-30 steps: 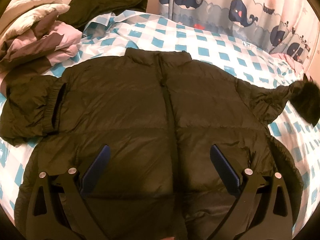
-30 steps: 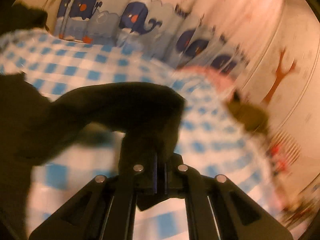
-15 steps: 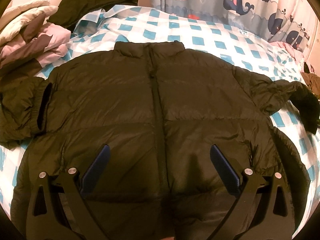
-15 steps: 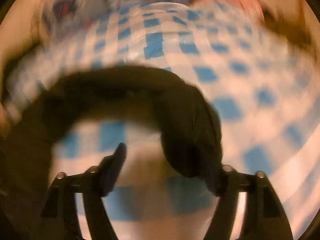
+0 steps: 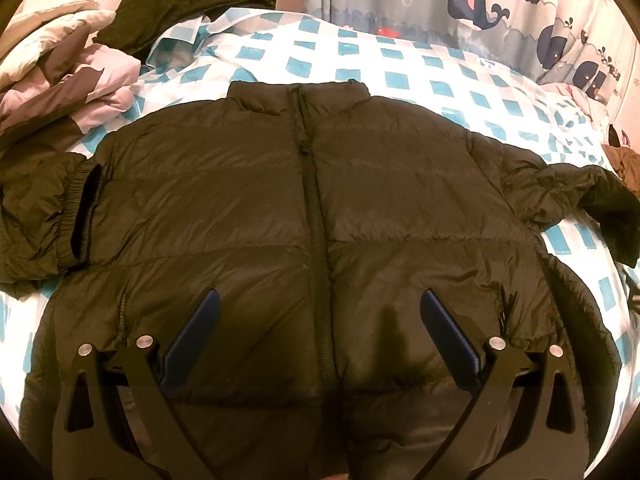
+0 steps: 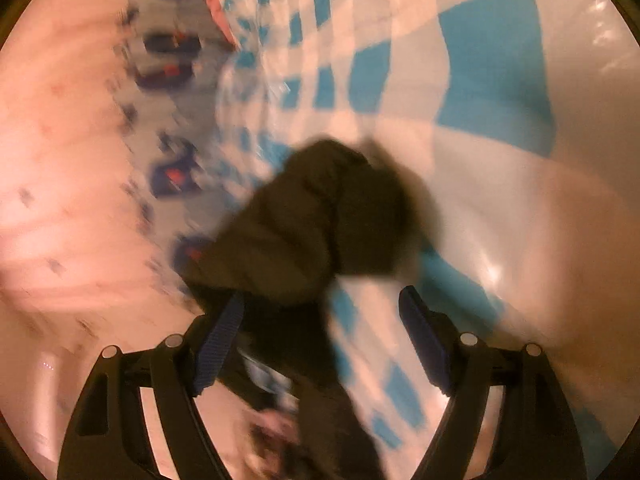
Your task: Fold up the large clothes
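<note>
Surface: a bed covered by a white sheet [image 5: 400, 68] with blue squares; a curtain [image 5: 460, 4] printed with dark whales hangs along its far side.
Left gripper: the left gripper [image 5: 318, 300] hovers over the lower front of the jacket, its blue-padded fingers [image 5: 196, 332] spread wide with nothing gripped between them.
Right gripper: the right gripper [image 6: 320, 312] has its jaws opening; the sleeve end lies against the left pad [image 6: 224, 332], while the right pad stands clear of it, so nothing is clamped. The view is blurred.
Jacket: a dark puffy jacket [image 5: 304, 216] lies flat, front up and zipped, in the middle of the bed, collar toward the curtain.
Left-side sleeve: bunched up beside the body, its elastic cuff [image 5: 80, 212] lying at the jacket's edge.
Right-side sleeve: the sleeve [image 5: 592, 200] stretches outward over the sheet, its dark end at the edge of the left wrist view; in the right wrist view the same sleeve [image 6: 316, 216] shows as a dark bundle just ahead of the fingers.
Far corner: a pile of pink and grey clothes [image 5: 72, 80] and a second dark garment [image 5: 192, 0] lie beyond the jacket, apart from it.
</note>
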